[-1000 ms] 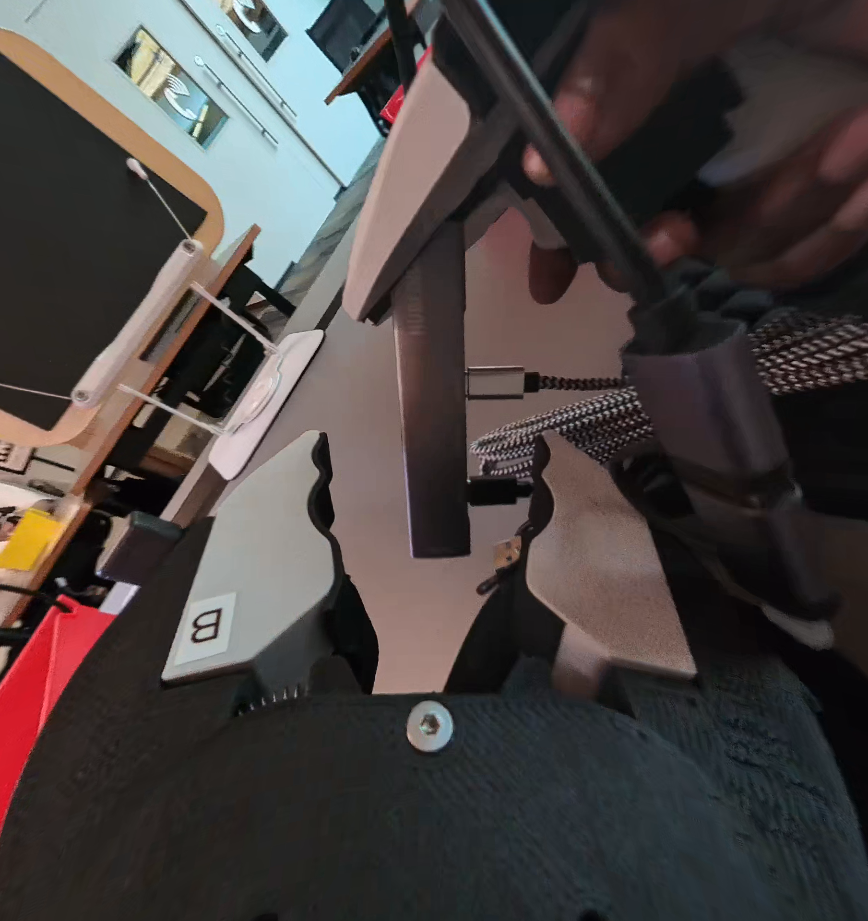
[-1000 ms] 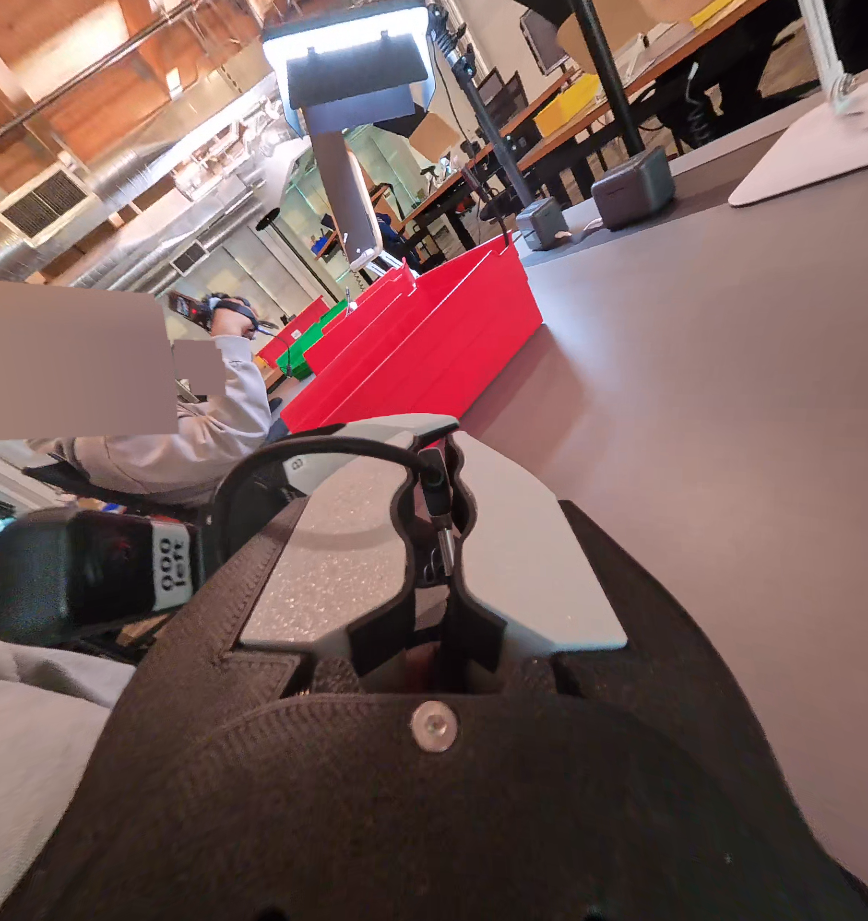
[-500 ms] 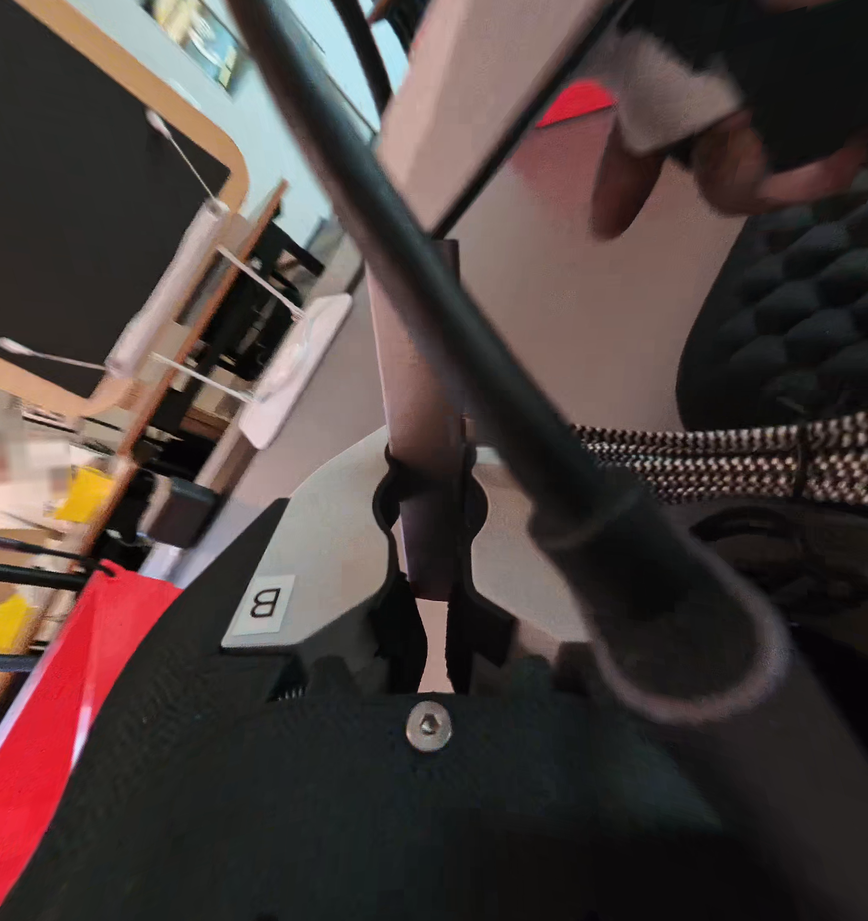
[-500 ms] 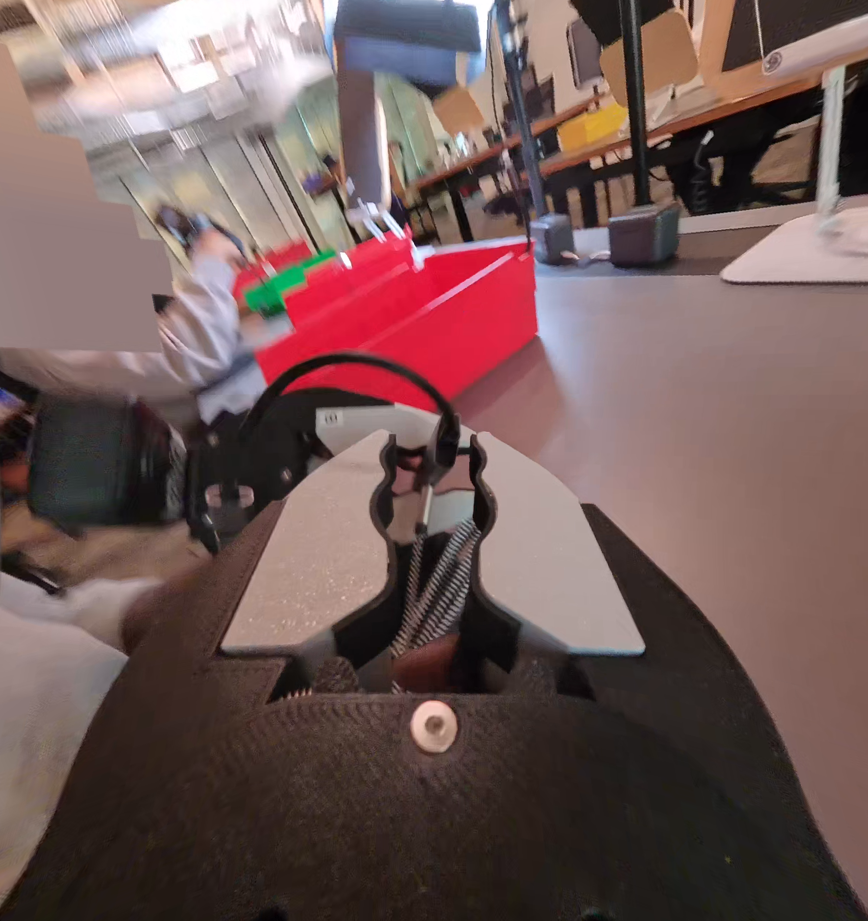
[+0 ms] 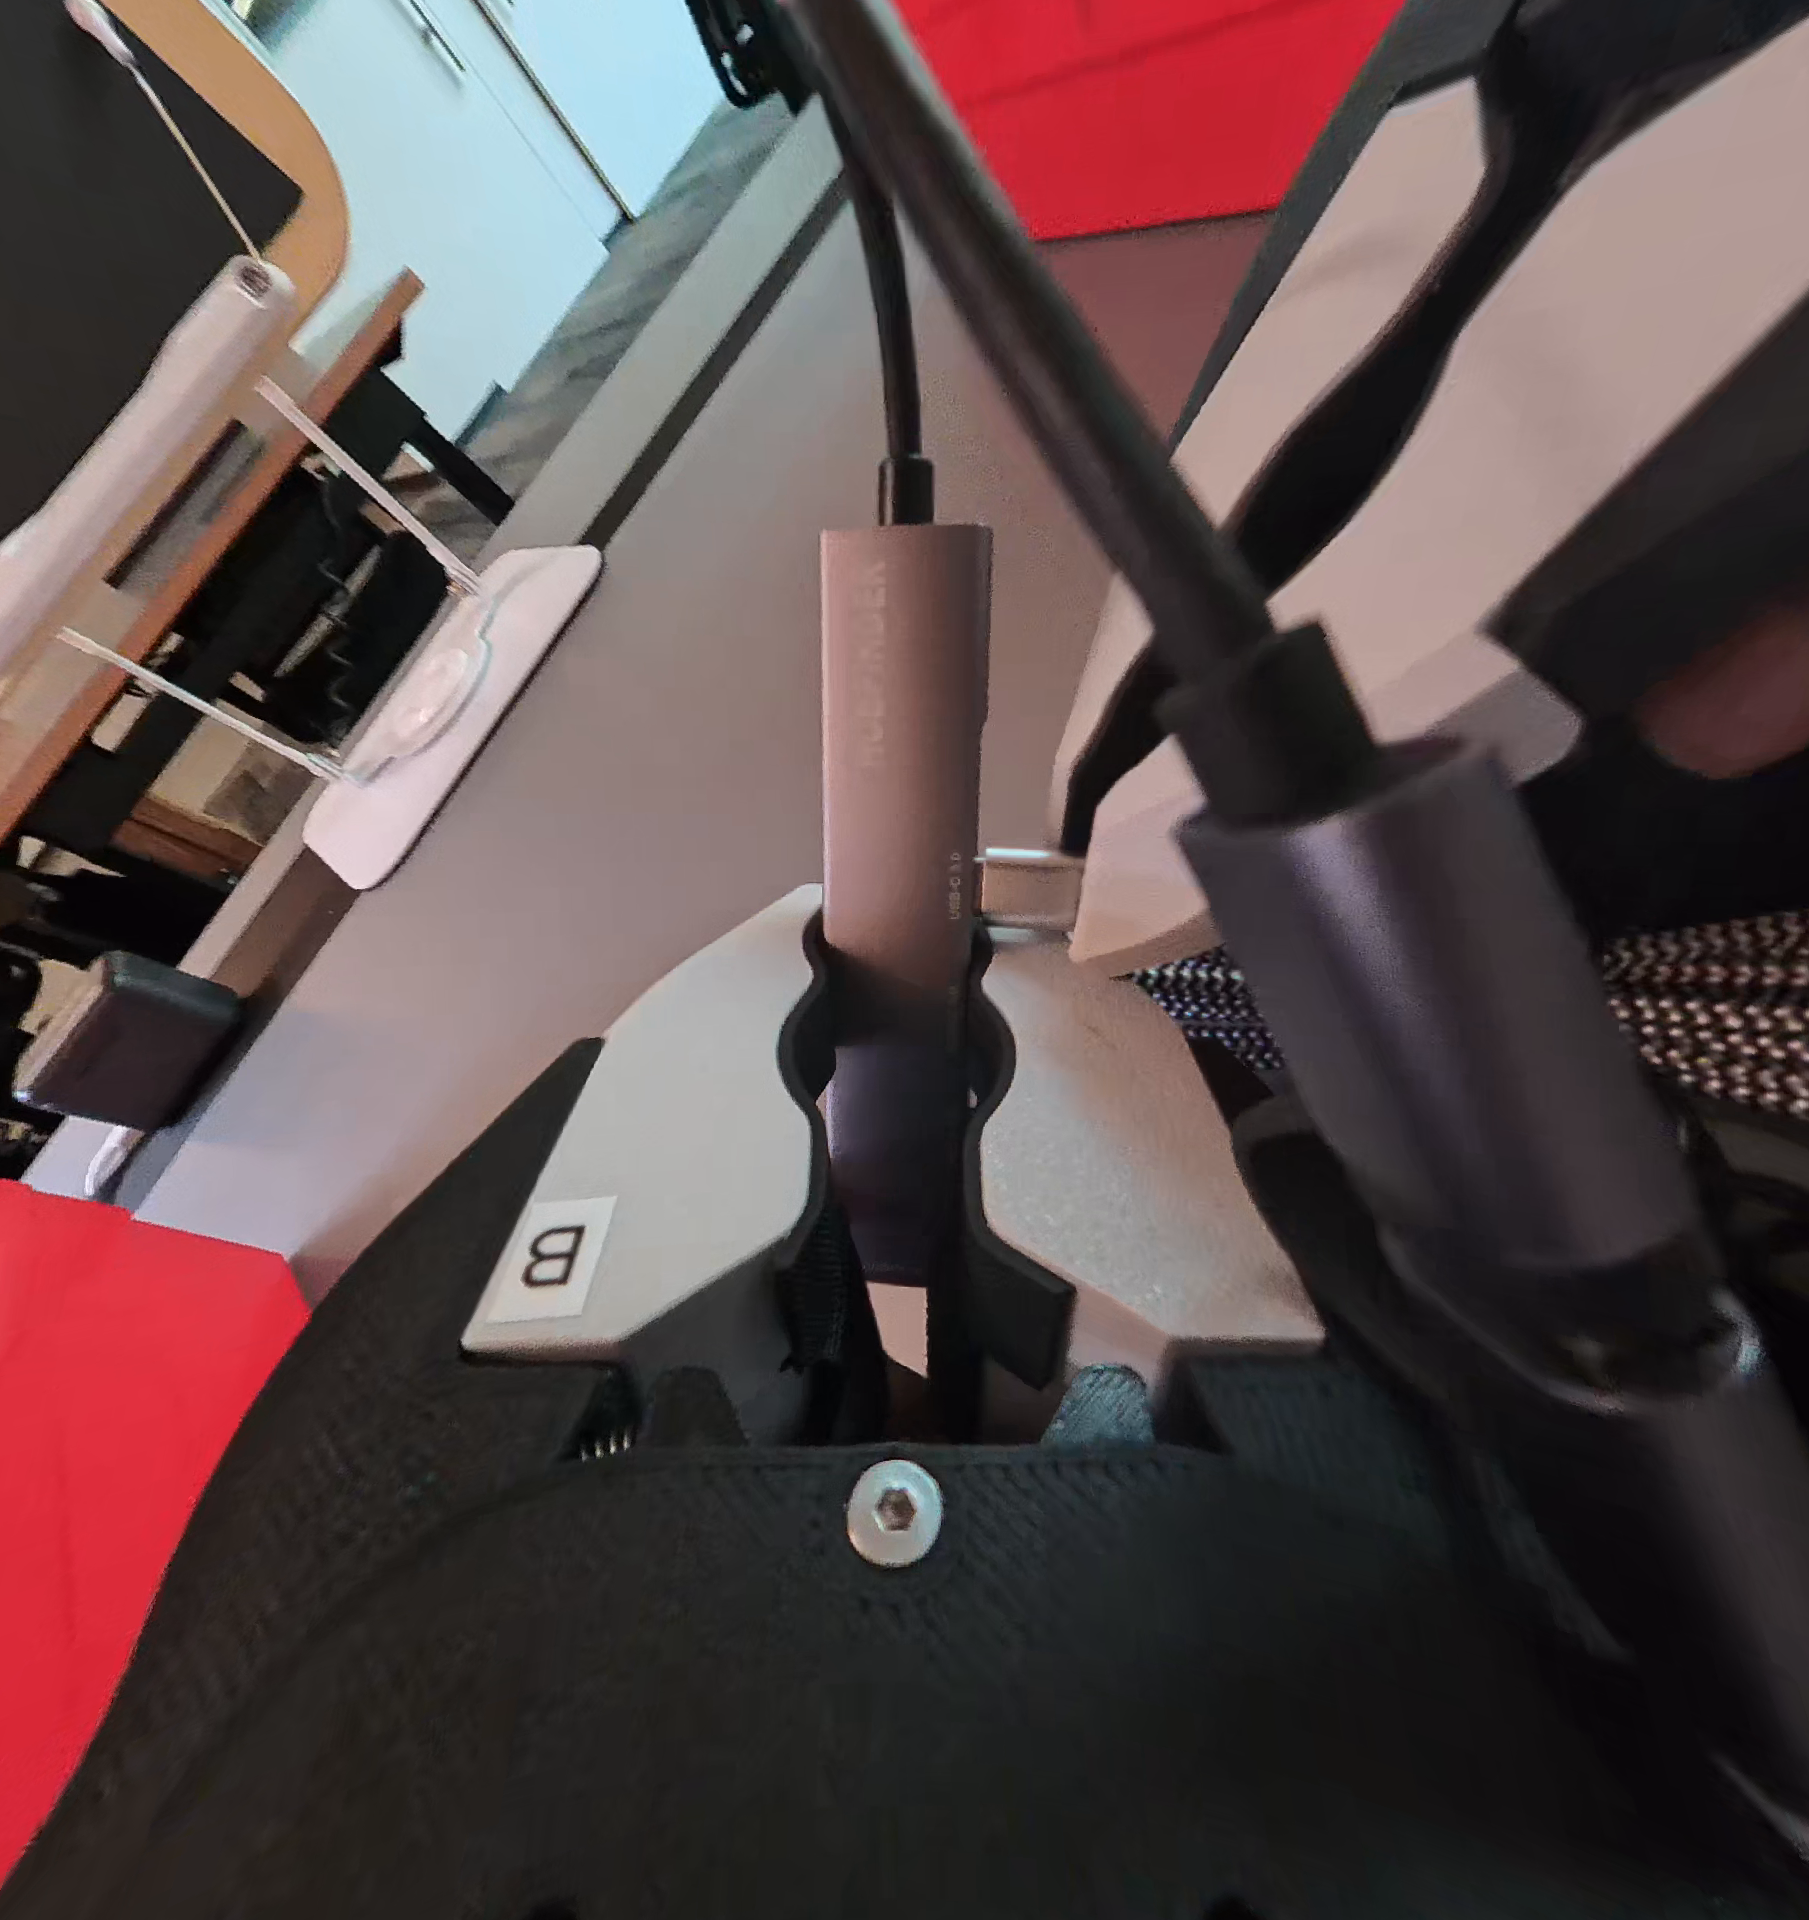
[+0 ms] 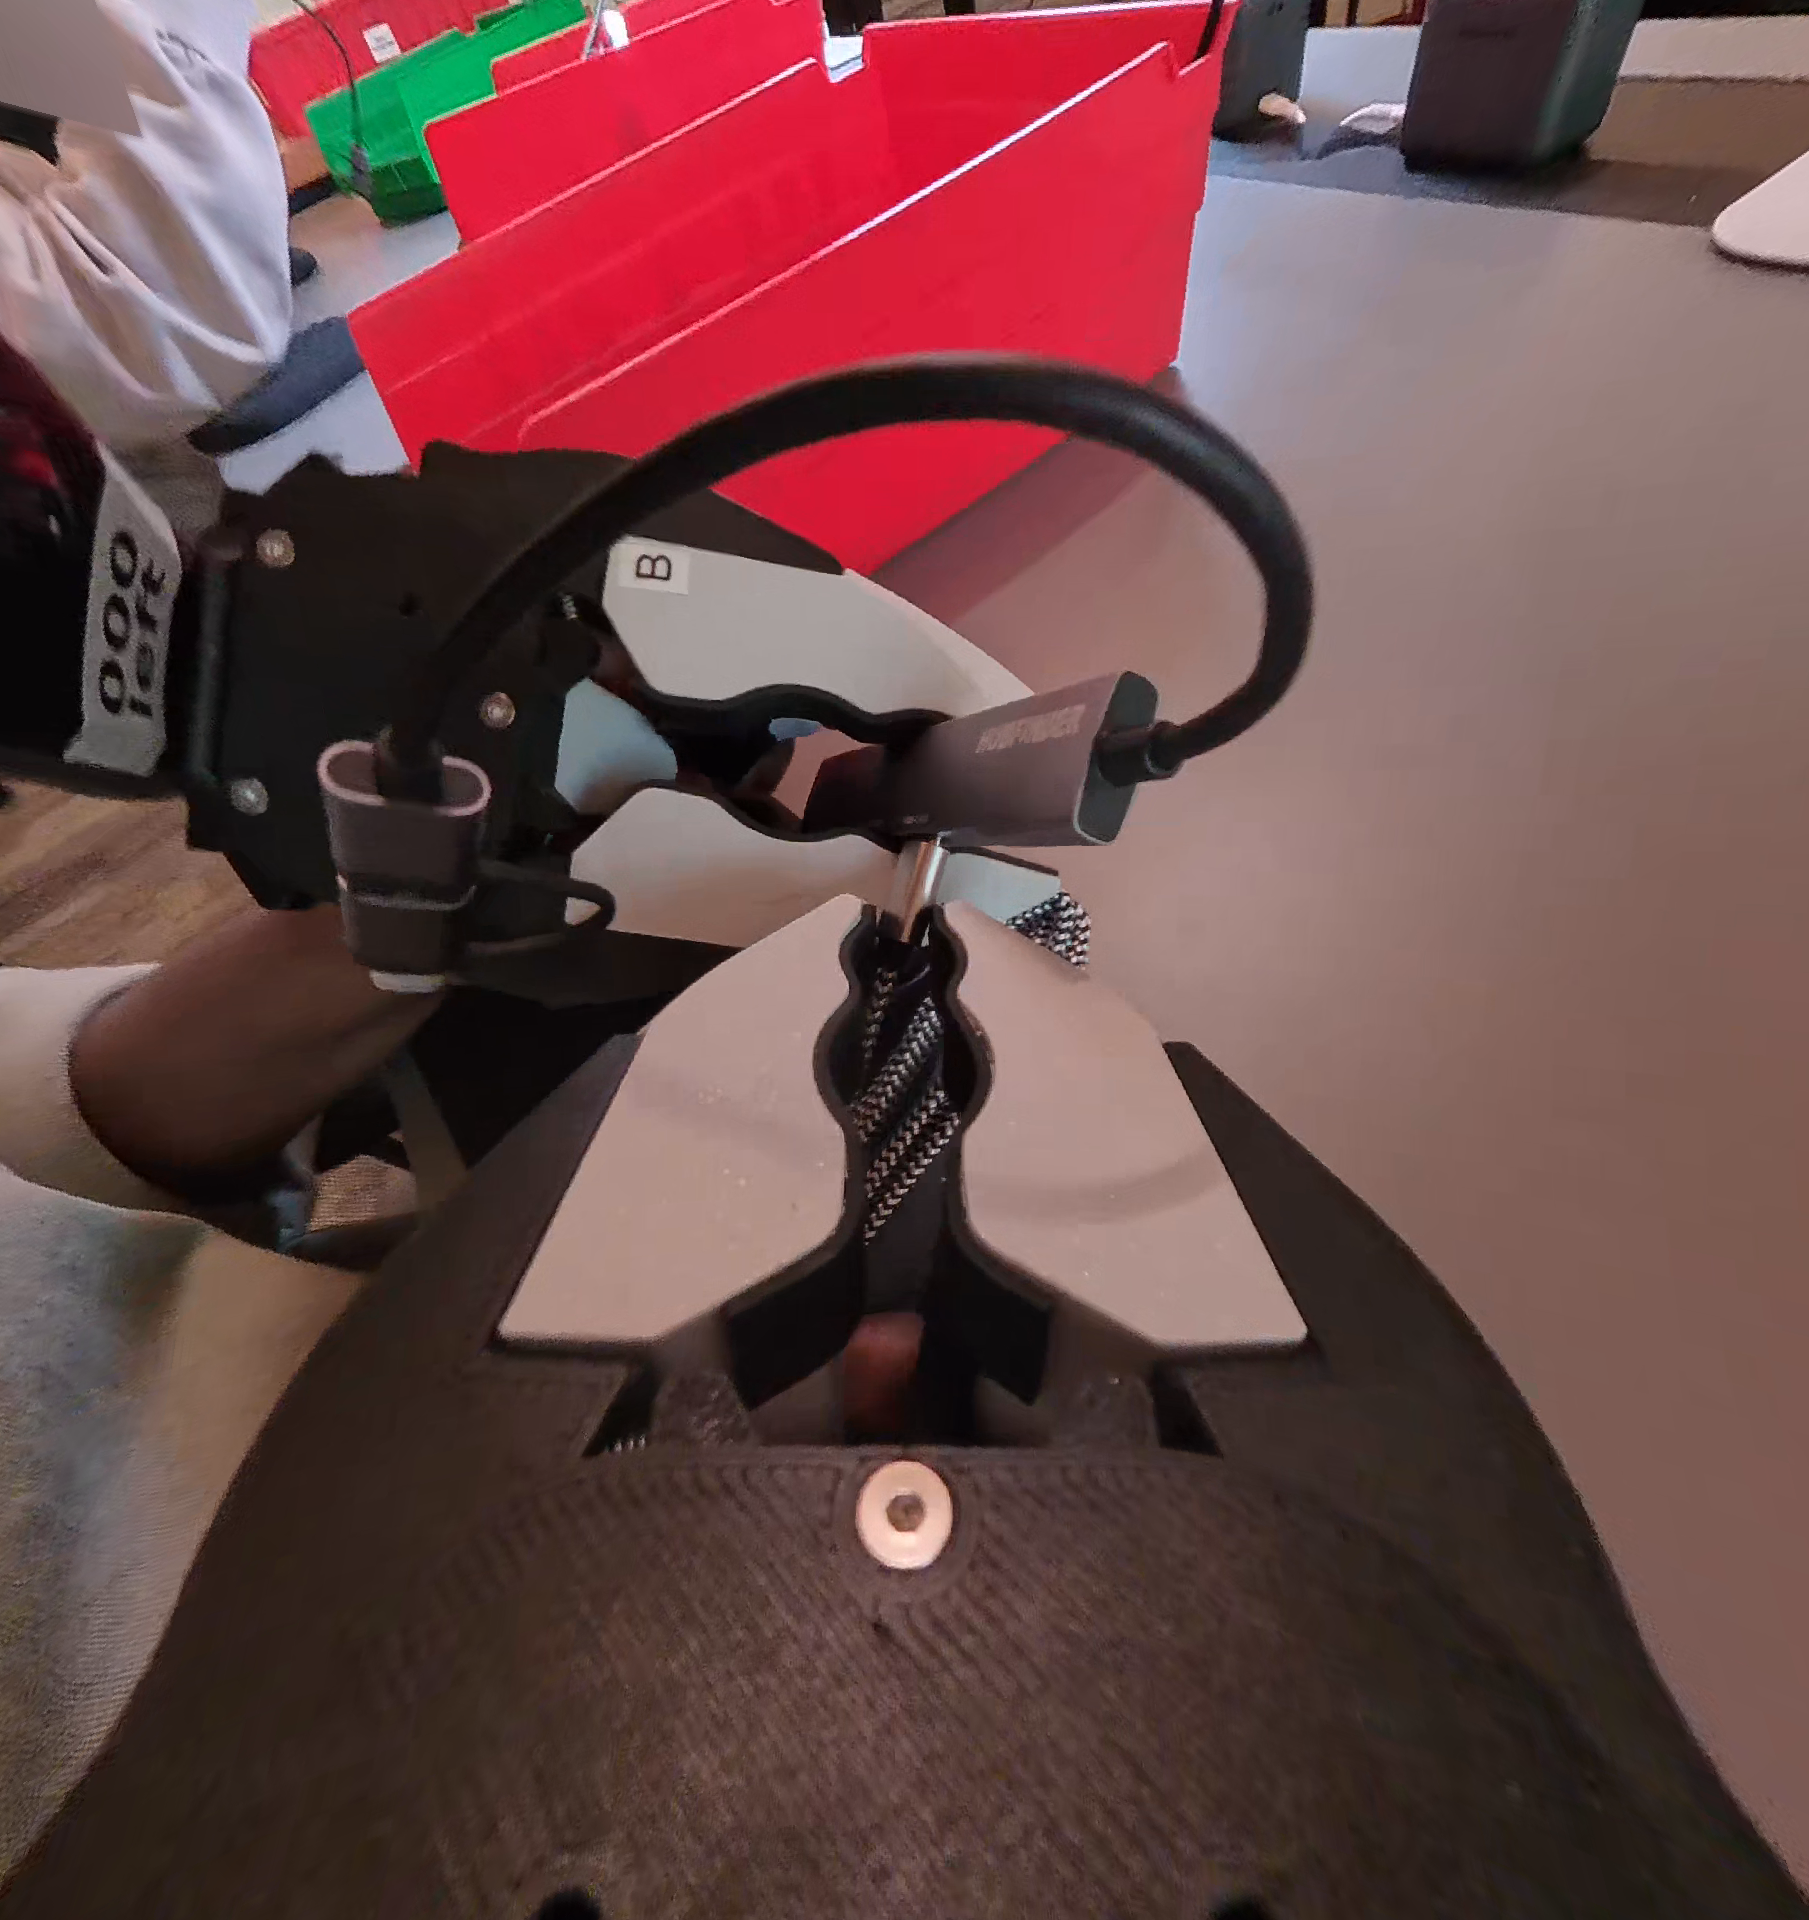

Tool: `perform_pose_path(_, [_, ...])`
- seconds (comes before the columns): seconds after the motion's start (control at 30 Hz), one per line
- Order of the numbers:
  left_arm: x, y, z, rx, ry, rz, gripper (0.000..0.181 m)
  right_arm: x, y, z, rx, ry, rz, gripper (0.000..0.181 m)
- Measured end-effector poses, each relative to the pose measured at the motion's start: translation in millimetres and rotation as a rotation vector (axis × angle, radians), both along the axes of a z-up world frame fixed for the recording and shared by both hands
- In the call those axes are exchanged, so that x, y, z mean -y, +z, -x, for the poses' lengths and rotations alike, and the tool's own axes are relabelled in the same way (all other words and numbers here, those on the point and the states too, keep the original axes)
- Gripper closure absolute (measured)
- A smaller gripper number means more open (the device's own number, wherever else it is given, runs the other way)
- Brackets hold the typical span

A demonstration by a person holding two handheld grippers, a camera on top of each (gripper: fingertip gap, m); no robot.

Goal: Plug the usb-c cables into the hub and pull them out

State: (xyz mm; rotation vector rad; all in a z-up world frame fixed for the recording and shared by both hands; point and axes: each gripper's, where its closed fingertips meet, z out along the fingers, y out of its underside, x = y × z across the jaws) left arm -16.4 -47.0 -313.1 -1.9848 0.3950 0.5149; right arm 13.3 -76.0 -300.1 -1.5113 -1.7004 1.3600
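Note:
My left gripper is shut on the grey usb hub, which stands upright between its fingers. The hub's own black cable loops over to a grey connector hanging by the left gripper's body. My right gripper is shut on a black-and-white braided cable. Its silver usb-c plug meets the hub's side port; I cannot tell how deep it sits. The plug also shows in the left wrist view, with the right gripper's fingers behind it.
Both grippers are above a grey table. Red bins and a green bin stand behind. A white monitor stand base and dark cube-shaped devices sit farther off. A person in white is at the left. Tip to tip, the grippers are about 4 cm apart.
My left gripper, open around the hub a second ago, has closed on it. My right gripper has swung toward the hub and brought the braided cable's plug to its side.

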Motion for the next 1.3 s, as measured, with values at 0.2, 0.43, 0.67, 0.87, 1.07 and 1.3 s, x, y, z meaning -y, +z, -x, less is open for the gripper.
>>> perform_pose_path(0.2, [2, 3, 3, 0.052, -0.01, -0.03, 0.162, 3, 2, 2, -0.012, 0.013, 0.044, 0.174])
perform_pose_path(0.43, [-1, -7, 3, 0.017, 0.012, 0.026, 0.162, -1, -10, -2, 0.016, -0.045, -0.186, 0.173])
perform_pose_path(0.67, [-1, 2, -2, 0.057, -0.015, -0.047, 0.162, 2, -1, -7, -0.022, -0.03, -0.127, 0.174])
perform_pose_path(0.87, [-1, 6, -4, 0.151, -0.028, -0.072, 0.163, 2, 3, -12, -0.044, 0.003, -0.247, 0.176])
perform_pose_path(1.07, [-1, 23, -8, 0.041, -0.07, -0.169, 0.163, 7, 11, -10, -0.085, 0.06, -0.064, 0.171])
perform_pose_path(1.3, [1, 26, -6, -0.141, -0.052, -0.166, 0.165, 9, 1, -9, -0.015, 0.113, -0.195, 0.174])
